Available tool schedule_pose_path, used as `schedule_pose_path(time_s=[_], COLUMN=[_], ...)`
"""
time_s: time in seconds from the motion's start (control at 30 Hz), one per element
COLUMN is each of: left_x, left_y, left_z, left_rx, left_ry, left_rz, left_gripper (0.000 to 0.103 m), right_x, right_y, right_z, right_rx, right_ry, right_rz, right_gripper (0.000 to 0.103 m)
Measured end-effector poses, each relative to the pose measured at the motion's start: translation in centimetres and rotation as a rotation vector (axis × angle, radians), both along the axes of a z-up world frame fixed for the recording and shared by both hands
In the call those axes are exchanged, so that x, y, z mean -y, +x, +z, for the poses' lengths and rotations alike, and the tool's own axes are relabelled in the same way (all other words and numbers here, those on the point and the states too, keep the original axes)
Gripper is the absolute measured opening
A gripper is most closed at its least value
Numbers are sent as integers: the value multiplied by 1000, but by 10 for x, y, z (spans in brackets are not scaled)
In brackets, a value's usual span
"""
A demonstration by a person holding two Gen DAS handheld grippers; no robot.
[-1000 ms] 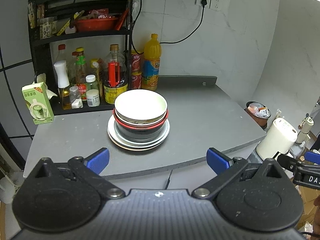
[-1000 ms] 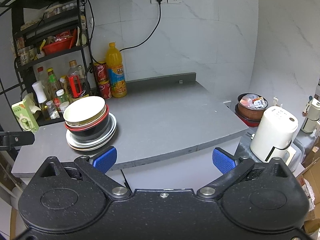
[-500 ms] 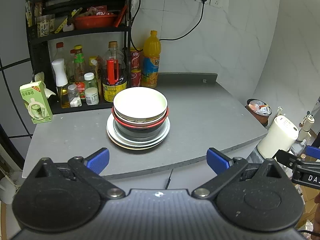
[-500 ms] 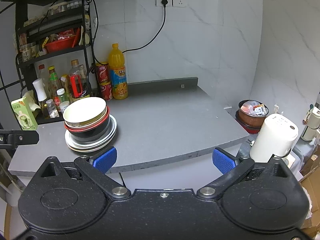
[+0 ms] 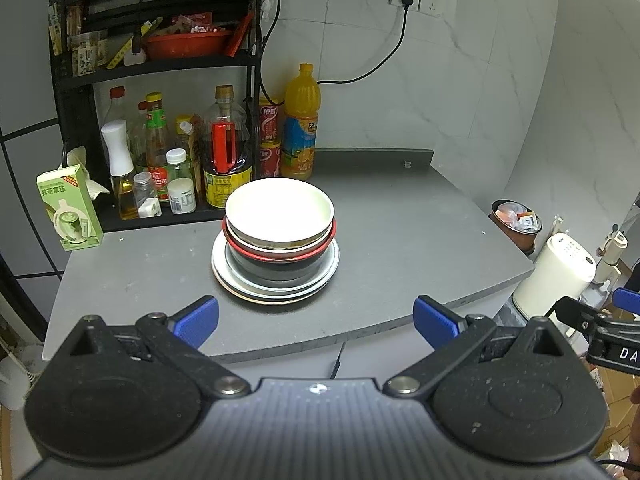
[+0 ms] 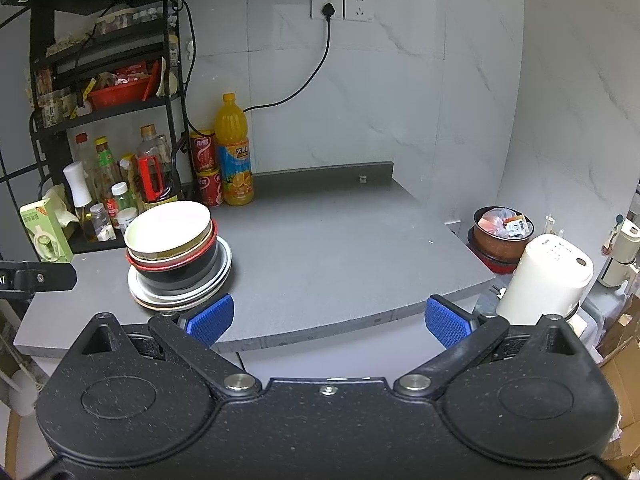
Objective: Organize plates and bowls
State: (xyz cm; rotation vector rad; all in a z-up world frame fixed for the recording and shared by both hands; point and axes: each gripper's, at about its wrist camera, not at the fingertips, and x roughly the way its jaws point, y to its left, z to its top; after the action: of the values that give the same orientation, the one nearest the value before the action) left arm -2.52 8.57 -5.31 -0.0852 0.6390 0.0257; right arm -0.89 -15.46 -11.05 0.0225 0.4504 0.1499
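Standing on the grey surface (image 5: pixel 392 240), the stack of plates (image 5: pixel 275 280) carries nested bowls (image 5: pixel 279 216), just in front of the bottles (image 5: pixel 228 152). Left gripper (image 5: pixel 316 316) and right gripper (image 6: pixel 328 316) are both wide and empty, near the stack.

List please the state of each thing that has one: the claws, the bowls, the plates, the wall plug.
Left claw: open, empty.
Right claw: open, empty.
White bowl: upright, empty, top of stack.
Red-rimmed bowl: nested beneath.
Plates: stacked under the bowls.
Plug: plugged into socket.
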Motion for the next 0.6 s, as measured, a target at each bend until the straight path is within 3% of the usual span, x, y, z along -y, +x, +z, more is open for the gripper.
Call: schedule_pose_path(time_s=[0.6], left_x=[2], left_y=[-12], left_z=[2], left_rx=[4], left_ry=[-1], left_rz=[-3], left_gripper=[102], right_x=[-1], right_y=[-8], right_z=[4], right_rx=[23], right_ry=[-1], right_rz=[6], right_gripper=[103])
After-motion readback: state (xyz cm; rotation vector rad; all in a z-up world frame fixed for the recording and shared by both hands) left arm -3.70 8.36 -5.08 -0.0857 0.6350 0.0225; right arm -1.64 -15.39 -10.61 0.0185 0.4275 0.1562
